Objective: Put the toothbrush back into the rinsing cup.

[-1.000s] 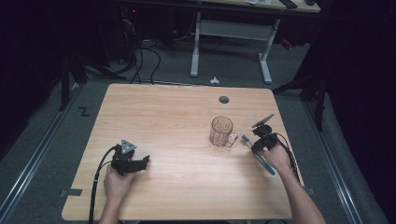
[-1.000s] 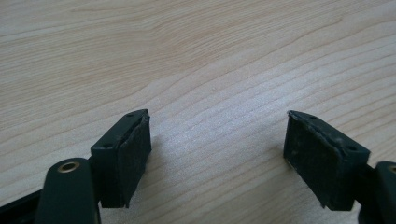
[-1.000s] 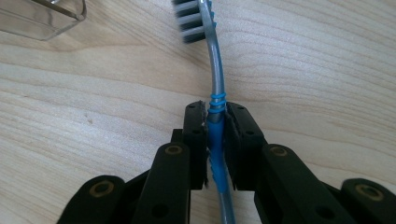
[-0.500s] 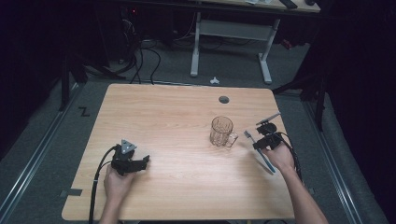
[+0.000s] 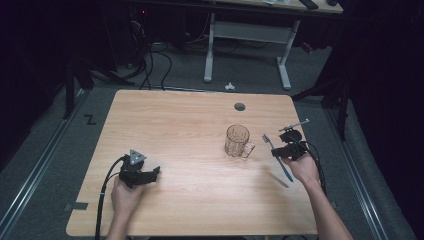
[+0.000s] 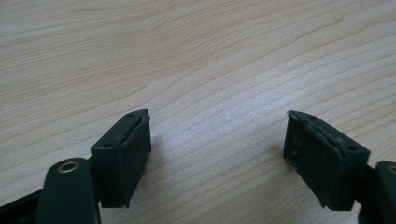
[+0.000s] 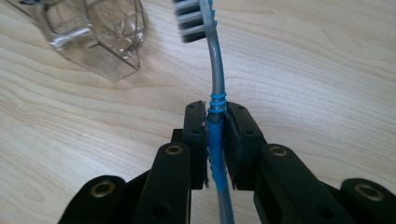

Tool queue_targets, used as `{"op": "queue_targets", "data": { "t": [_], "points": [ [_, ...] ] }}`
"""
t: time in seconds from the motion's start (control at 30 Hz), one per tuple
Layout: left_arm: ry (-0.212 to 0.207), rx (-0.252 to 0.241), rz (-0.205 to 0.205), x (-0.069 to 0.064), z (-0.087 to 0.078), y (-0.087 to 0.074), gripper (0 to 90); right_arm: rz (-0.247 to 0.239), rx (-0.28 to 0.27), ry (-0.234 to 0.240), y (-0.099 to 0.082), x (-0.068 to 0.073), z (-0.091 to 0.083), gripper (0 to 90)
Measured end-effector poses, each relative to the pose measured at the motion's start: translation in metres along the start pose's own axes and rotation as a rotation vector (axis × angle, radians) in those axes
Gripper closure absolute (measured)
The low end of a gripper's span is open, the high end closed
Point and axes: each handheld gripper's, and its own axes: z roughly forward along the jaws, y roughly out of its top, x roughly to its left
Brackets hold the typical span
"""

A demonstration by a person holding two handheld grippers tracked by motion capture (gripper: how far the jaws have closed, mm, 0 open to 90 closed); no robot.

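You work at a light wooden table (image 5: 200, 120) with a round cable hole (image 5: 240, 106) near its edge at one o'clock. Grey carpet (image 5: 60, 150) surrounds it, crossed by a metal rail (image 5: 35, 170) at nine o'clock. At twelve o'clock stands a white desk frame (image 5: 247, 37); black cables (image 5: 150, 60) lie at eleven o'clock. The room around you is dark.

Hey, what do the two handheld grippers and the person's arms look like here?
Both grippers are black. The left gripper carries a grey three-cornered plate on top and trails a black cable. Its blocky pads look worn at the edges. The right gripper shows brass-coloured rivets along its links. The forearms are bare, with no sleeves visible.
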Motion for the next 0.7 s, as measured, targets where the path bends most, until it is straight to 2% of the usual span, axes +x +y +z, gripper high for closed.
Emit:
{"op": "queue_targets", "data": {
  "t": [0.07, 0.4, 0.6, 0.7],
  "points": [
    [0.000, 0.000, 0.000, 0.000, 0.000, 0.000, 23.8, -0.012, -0.035, 0.016, -0.002, 0.000, -0.005, 79.9],
    [0.000, 0.001, 0.001, 0.000, 0.000, 0.000, 23.7, -0.028, -0.095, 0.073, -0.005, 0.007, -0.019, 79.8],
    [0.000, 0.001, 0.001, 0.000, 0.000, 0.000, 23.7, -0.036, -0.154, 0.099, -0.006, 0.010, -0.026, 79.8],
    [0.000, 0.000, 0.000, 0.000, 0.000, 0.000, 23.7, -0.051, -0.233, 0.122, -0.009, 0.017, -0.036, 79.8]
  ]
}}
